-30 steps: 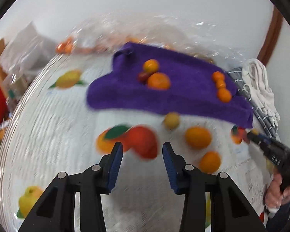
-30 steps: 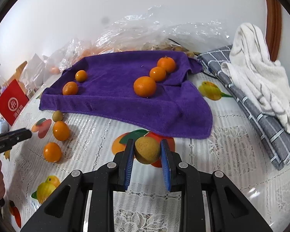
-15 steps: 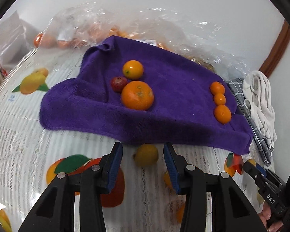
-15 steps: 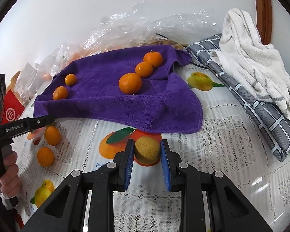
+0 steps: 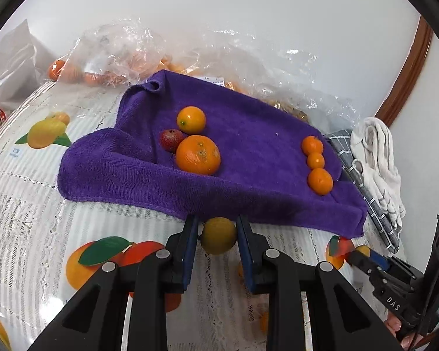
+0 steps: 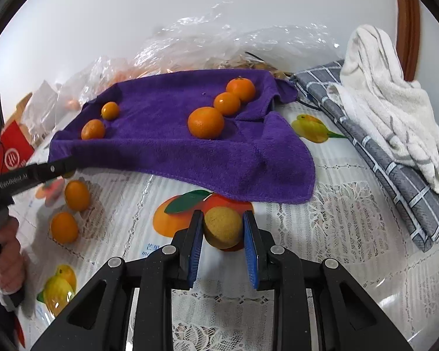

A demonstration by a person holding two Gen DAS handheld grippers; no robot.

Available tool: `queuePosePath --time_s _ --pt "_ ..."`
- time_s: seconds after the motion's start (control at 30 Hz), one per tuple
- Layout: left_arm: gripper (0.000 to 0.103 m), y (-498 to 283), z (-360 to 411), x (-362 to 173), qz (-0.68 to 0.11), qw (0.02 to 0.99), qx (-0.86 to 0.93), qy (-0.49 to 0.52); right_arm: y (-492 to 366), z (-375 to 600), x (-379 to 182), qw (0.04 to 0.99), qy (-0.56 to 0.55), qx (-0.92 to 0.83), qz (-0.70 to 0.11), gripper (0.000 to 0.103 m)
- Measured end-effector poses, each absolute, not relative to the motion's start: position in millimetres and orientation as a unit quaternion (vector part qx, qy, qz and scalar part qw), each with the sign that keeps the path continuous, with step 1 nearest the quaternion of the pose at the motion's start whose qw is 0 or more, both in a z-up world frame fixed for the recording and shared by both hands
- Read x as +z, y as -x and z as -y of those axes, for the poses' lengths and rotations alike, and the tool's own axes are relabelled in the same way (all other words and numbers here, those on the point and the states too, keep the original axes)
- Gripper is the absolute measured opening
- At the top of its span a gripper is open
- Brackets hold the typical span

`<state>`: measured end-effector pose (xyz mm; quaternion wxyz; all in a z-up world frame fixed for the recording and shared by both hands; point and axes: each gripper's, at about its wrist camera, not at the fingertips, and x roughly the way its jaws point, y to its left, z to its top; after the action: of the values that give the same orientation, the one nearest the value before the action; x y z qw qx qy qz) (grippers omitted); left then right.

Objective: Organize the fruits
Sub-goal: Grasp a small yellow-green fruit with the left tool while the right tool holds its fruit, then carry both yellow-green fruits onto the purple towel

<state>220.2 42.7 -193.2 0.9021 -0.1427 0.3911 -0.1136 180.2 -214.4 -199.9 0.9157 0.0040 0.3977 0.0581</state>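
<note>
Both claws [image 5: 218, 235] [image 6: 224, 229] clamp yellowish fruits [image 5: 218, 235] [image 6: 224, 228].

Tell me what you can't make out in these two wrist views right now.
- Left wrist view: whether the left gripper already pinches the yellow-green fruit; the jaws flank it closely, contact unclear.
- Both views: contents of the clear plastic bags; crinkled film blurs them.
- Right wrist view: the small red fruit; the purple towel fold hides it.
- Right wrist view: the red box logo, partly hidden.
</note>
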Motion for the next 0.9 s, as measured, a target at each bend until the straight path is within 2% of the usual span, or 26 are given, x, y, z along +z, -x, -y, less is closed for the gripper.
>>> queuePosePath --time_s 0.33,0.5,0.9 --pt "0.026 -211.6 -50.9 -180.1 -0.357 0.907 -0.134 0.176 -182.3 222.7 -201.7 0.911 -0.022 0.052 -0.408 0.027" --pt "0.026 -198.5 -47.8 -163.9 -0.305 0.933 -0.119 0.151 -176.6 216.5 -198.3 0.918 -0.006 0.058 -0.392 0.027" --pt "0.026 -190.4 -51.6 -152.5 -0.264 0.947 -0.109 0.148 -171.3 217.0 -194.9 0.924 -0.006 0.063 -0.378 0.027"
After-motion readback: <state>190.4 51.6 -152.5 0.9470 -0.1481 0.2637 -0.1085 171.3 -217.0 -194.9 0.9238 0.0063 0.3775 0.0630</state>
